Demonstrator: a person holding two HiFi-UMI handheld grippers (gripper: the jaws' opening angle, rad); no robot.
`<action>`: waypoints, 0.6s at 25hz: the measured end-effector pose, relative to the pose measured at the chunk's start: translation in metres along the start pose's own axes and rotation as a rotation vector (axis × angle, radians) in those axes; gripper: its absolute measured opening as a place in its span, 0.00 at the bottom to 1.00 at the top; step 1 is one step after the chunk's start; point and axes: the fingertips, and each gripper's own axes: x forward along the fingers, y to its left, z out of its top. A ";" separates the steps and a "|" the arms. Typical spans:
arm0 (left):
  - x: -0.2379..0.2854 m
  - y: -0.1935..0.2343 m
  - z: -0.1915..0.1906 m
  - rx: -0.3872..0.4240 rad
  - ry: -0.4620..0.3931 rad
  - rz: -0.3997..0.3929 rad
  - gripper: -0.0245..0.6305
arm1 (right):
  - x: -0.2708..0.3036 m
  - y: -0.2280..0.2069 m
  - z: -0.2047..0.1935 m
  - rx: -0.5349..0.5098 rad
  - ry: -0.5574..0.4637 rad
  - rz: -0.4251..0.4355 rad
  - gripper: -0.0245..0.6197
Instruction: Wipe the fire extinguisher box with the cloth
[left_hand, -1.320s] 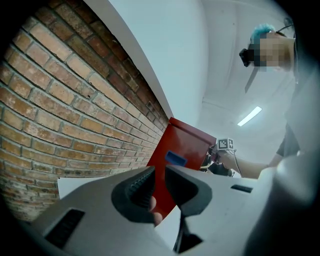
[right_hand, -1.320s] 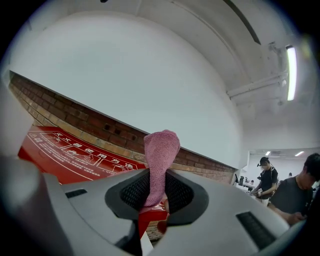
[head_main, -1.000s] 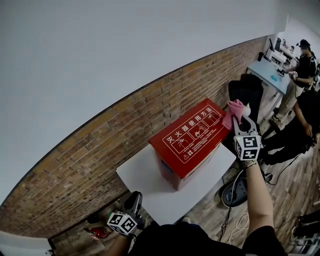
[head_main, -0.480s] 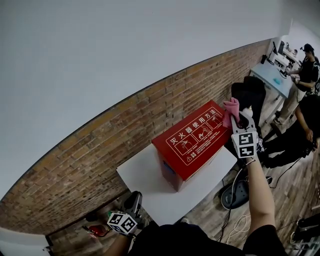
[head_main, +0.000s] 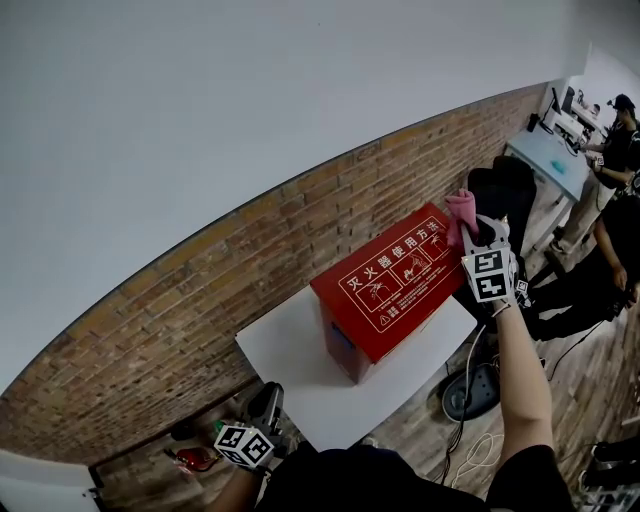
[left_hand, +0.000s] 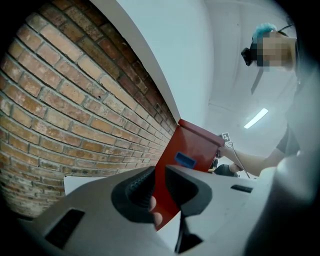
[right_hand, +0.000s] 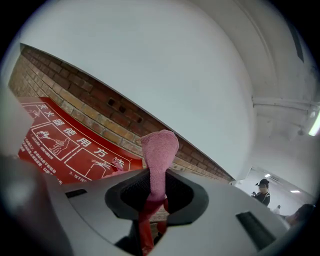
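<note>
- In the head view, the red fire extinguisher box (head_main: 395, 290) stands on the white tabletop (head_main: 290, 350) against the brick wall. The right tool (head_main: 478, 232) is at the box's far right corner, with the pink cloth (head_main: 462, 210) bunched above its tips. The left tool (head_main: 262, 415) hangs low at the near left, well apart from the box.
- In the left gripper view, the left tool (left_hand: 157, 172) has its jaws only a narrow slit apart with nothing between them. The box (left_hand: 192, 145) shows far beyond the gap.
- In the right gripper view, the right tool (right_hand: 157, 185) is clamped on the cloth (right_hand: 159, 150), a soft fold standing up past the pads. The box's printed top (right_hand: 60, 145) lies just below to the left.
- We judge the cloth light and limp. A pinch at its middle, as here, leaves loose fabric to drag flat.
- We judge the box stiff and smooth-faced, perhaps light enough to slide under a push. Its near left edge looks the best place to steady it.
</note>
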 end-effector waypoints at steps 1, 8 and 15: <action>0.000 0.000 0.000 0.000 0.000 -0.001 0.16 | 0.002 0.001 0.000 -0.011 0.006 0.004 0.18; 0.000 0.003 0.002 0.001 0.004 -0.003 0.16 | 0.002 0.014 0.007 -0.090 0.034 0.050 0.18; 0.002 0.004 0.003 0.001 0.005 -0.018 0.16 | -0.011 0.039 0.022 -0.082 0.022 0.117 0.18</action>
